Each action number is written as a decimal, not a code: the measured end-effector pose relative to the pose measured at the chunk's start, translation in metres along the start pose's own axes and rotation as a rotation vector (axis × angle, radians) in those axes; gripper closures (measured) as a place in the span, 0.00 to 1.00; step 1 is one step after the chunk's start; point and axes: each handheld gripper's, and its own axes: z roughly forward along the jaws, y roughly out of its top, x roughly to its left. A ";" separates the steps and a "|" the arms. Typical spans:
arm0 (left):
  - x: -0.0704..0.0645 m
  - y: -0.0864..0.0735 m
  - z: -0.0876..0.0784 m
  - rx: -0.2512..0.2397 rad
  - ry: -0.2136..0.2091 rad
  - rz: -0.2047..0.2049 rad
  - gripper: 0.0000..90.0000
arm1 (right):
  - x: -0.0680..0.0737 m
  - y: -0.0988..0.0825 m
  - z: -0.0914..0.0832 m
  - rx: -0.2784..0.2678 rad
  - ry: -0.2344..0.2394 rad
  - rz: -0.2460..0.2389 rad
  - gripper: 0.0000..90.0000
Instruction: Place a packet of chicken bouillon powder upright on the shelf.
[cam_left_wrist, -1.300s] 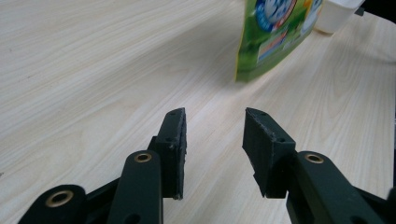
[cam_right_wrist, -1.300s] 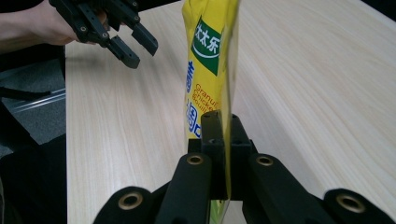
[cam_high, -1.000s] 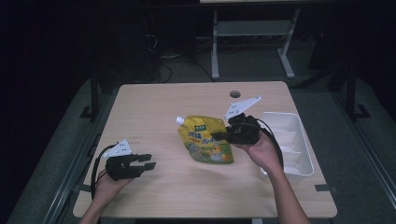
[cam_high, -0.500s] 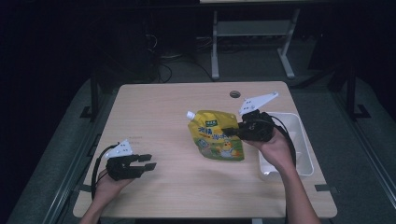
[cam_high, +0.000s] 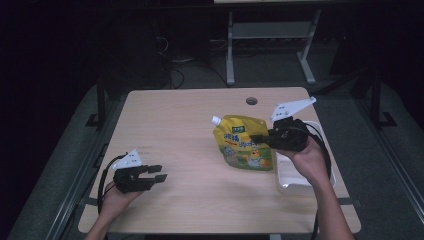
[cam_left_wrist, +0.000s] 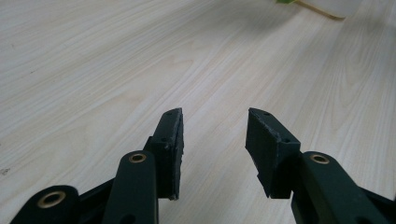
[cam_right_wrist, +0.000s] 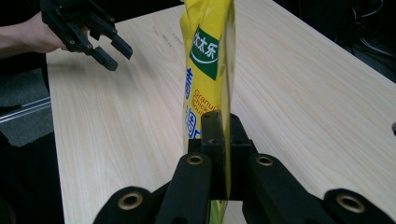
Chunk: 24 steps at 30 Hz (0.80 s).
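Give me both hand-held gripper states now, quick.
Left hand-held gripper: open, empty, over the table.
Right hand-held gripper: shut on the yellow spouted pouch.

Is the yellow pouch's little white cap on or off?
On. The white cap sits on the yellow pouch at its top corner in the high view; how tightly it is screwed cannot be told.

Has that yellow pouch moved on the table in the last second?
Yes. The yellow pouch, clamped in the right gripper, has shifted rightward toward the white tray at the table's right edge.
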 end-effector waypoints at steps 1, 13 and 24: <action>0.000 0.000 0.000 0.001 0.000 0.000 0.62 | -0.001 -0.001 -0.002 0.001 -0.004 0.000 0.99; 0.000 0.000 0.001 0.001 0.001 -0.001 0.62 | -0.005 -0.012 -0.026 -0.011 -0.045 0.019 0.99; 0.000 0.000 0.001 0.001 0.001 -0.001 0.62 | -0.007 -0.023 -0.043 -0.014 -0.074 0.034 0.99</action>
